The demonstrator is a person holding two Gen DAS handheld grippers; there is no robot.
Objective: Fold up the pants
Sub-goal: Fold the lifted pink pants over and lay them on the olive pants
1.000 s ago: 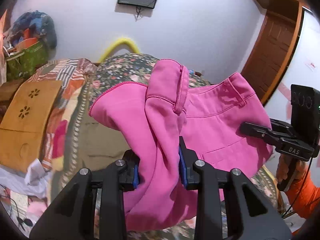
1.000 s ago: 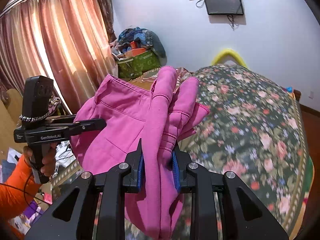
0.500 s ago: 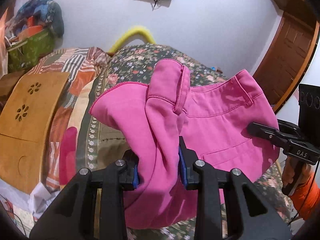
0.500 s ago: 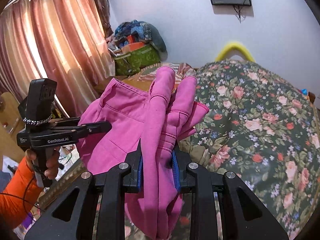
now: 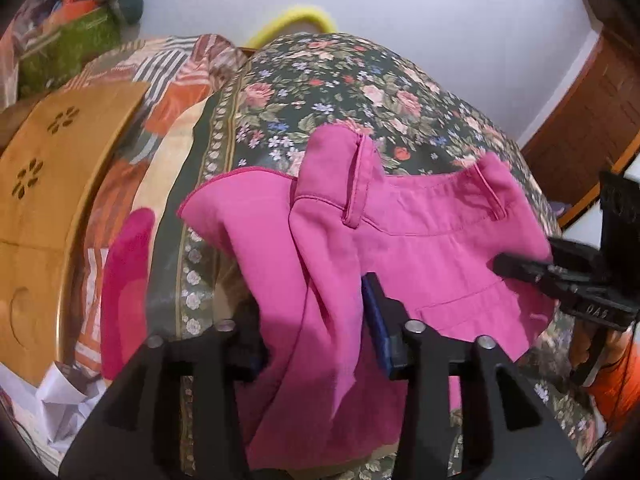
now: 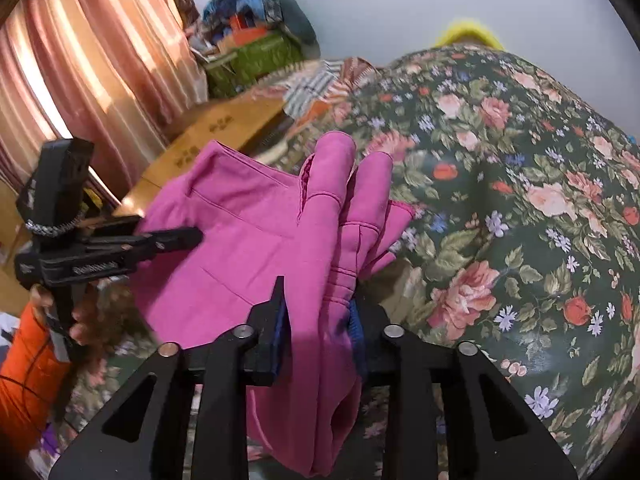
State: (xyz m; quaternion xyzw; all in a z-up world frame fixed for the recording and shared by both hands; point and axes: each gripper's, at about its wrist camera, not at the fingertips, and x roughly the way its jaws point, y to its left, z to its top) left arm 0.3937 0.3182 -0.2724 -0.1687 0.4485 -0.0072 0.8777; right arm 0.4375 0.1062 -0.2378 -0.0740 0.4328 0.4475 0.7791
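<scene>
**A:** Pink fabric, bunched thick, sits clamped between the blue pads of the left gripper (image 5: 316, 320). That's the pants (image 5: 420, 248), pinched at a waistband corner, with a belt loop standing up just past the fingers. The rest of the cloth hangs down below the jaws in loose folds.

**B:** Same deal on the right side?

**A:** Pretty much. The right gripper (image 6: 320, 316) is clenched on another gathered bit of the waistband, two rounded humps of cloth poking up beyond its pads. In the left wrist view you can see that right gripper (image 5: 560, 276) out at the far edge of the pants, a bit blurry, with an orange sleeve (image 5: 616, 380) under it. From the right wrist view the left gripper (image 6: 112, 248) shows the same way, dark fingers laid against the pink, hand and orange sleeve below.

**B:** So where are the pants exactly?

**A:** Strung between the two grippers, waistband up, held over the bed. The lower part seems to drape onto the floral bedspread (image 5: 340, 92), but I can't tell how much of it actually rests there.

**B:** What's around?

**A:** Left of the bedspread there's a striped patchwork blanket (image 5: 168, 80), then a wooden board (image 5: 52, 160) with flower cut-outs. Behind that, a green bag (image 5: 64, 48) stuffed with clothes against the white wall. Something yellow and curved (image 5: 296, 20) peeks over the head of the bed. Pinkish curtains (image 6: 80, 60) show in the right wrist view, a wooden door (image 5: 592, 92) in the left one.
</scene>
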